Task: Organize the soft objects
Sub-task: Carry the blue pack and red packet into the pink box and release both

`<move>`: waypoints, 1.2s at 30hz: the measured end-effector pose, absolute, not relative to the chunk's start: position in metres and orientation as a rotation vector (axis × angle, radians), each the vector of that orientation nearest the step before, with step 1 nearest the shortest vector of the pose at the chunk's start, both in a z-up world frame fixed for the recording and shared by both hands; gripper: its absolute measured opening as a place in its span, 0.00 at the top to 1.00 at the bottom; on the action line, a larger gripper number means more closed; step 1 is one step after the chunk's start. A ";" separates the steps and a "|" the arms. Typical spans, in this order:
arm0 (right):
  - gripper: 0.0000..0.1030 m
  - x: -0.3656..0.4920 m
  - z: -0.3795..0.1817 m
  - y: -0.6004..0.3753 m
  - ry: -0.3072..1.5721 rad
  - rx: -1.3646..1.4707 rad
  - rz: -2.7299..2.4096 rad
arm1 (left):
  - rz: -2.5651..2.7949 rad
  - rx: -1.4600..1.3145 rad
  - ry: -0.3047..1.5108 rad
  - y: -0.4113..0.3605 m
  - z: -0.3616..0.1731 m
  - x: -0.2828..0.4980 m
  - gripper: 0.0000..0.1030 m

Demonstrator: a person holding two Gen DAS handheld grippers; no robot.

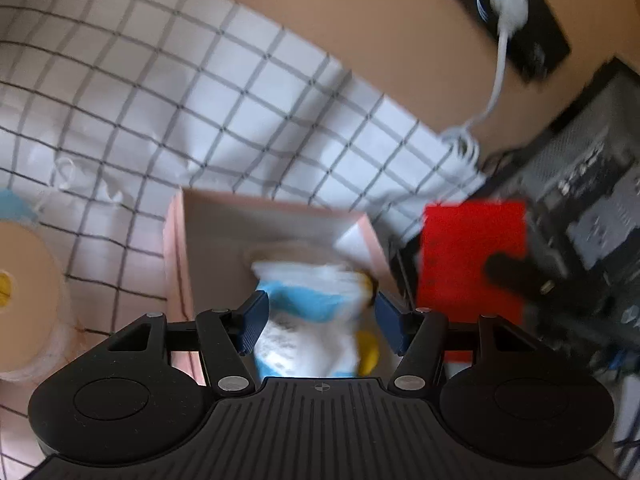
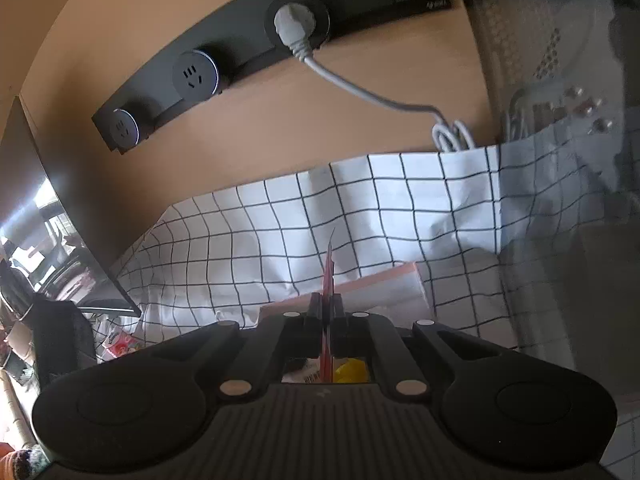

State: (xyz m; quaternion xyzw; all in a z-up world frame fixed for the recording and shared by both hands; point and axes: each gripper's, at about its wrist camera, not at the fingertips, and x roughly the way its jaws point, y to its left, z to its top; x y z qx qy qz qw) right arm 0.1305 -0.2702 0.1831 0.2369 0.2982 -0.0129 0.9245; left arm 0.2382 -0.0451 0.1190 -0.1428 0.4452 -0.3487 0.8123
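Checked white cloth with a thin black grid covers the desk (image 1: pixel 132 92), and a tan wall with a black socket strip rises behind it.

Nearest in the left wrist view, the left claw (image 1: pixel 318 312) hangs spread over an open pink box (image 1: pixel 176 248), its 2 blue pads on either side of a plush toy (image 1: pixel 308 316) without clearly pressing it. My reading is that the toy is being lowered into the box or has just been let go there, since the pads stand wide and the toy sits within the box walls. The soft toy is white and sky blue with a yellow patch at its lower right; motion blur hides any finer detail. It looks light and squashy, so a loose grip would serve.

Just right of the box, a red sheet (image 1: pixel 472 272) is held upright by a dark claw tip. In the right wrist view the right claw (image 2: pixel 329 312) is pressed together on that red sheet, seen edge-on as a thin red line between the fingers. It is probably the box lid or a card, kept aside so the box mouth is free.

Further back, a white plug (image 2: pixel 294 26) sits in the socket strip (image 2: pixel 256 64), its cable trailing down to the cloth. At the far right stands a grey metal case (image 1: pixel 592 184).
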 end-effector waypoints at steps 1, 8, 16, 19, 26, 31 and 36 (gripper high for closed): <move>0.97 0.133 0.182 -0.269 0.619 0.497 -0.013 | -0.739 -0.287 0.937 -0.043 0.124 0.238 0.38; 0.97 0.161 0.175 -0.244 0.674 0.536 0.116 | -0.690 -0.292 0.773 0.018 0.165 0.217 0.38; 0.97 0.187 0.166 -0.209 0.775 0.407 0.061 | -0.516 -0.321 0.811 0.100 0.152 0.172 0.38; 0.97 0.187 0.168 -0.207 0.800 0.317 -0.019 | -0.463 -0.362 0.838 0.135 0.141 0.159 0.38; 0.87 0.204 0.149 -0.189 0.955 0.259 -0.025 | -0.375 -0.463 0.864 0.195 0.120 0.143 0.38; 0.57 0.197 0.170 -0.178 0.878 0.403 0.059 | -0.310 -0.476 0.844 0.242 0.118 0.135 0.38; 0.56 0.199 0.190 -0.135 0.849 0.390 0.084 | -0.247 -0.476 0.831 0.293 0.118 0.130 0.38</move>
